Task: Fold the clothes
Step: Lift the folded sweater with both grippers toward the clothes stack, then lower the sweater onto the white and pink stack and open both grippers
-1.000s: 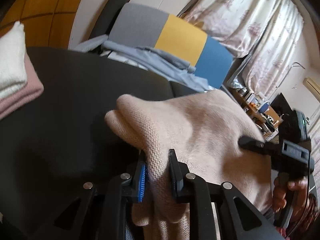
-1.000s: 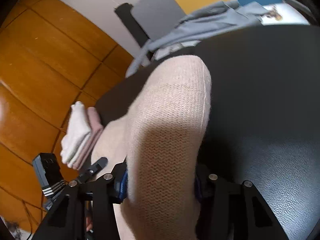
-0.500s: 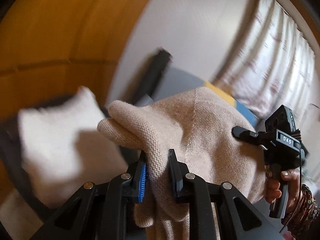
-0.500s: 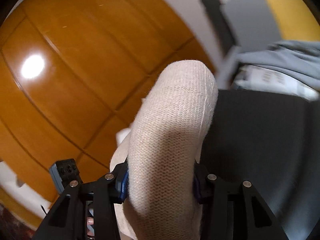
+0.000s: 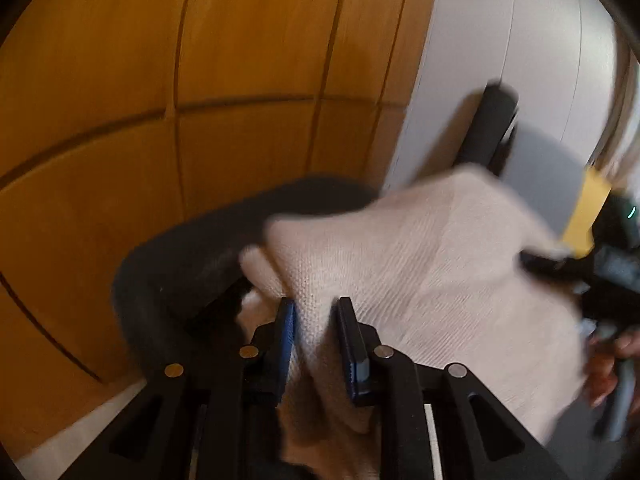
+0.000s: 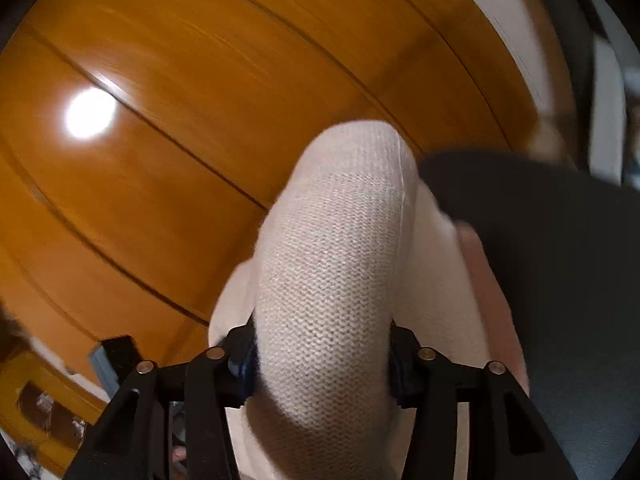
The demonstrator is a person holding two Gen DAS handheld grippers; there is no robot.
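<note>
I have the folded sweater (image 5: 420,280) spanned between both tools, mid-frame in each view, above the dark surface (image 5: 180,264) by the wood wall (image 5: 160,80). Left gripper (image 5: 316,320): jaws opening, knit between them, pads apparently coming off it. Right gripper (image 6: 320,360): jaws opening, thick roll fills the gap and touches both sides. Holding two ends keeps the fold flat; I judge this the release onto the stack.
</note>
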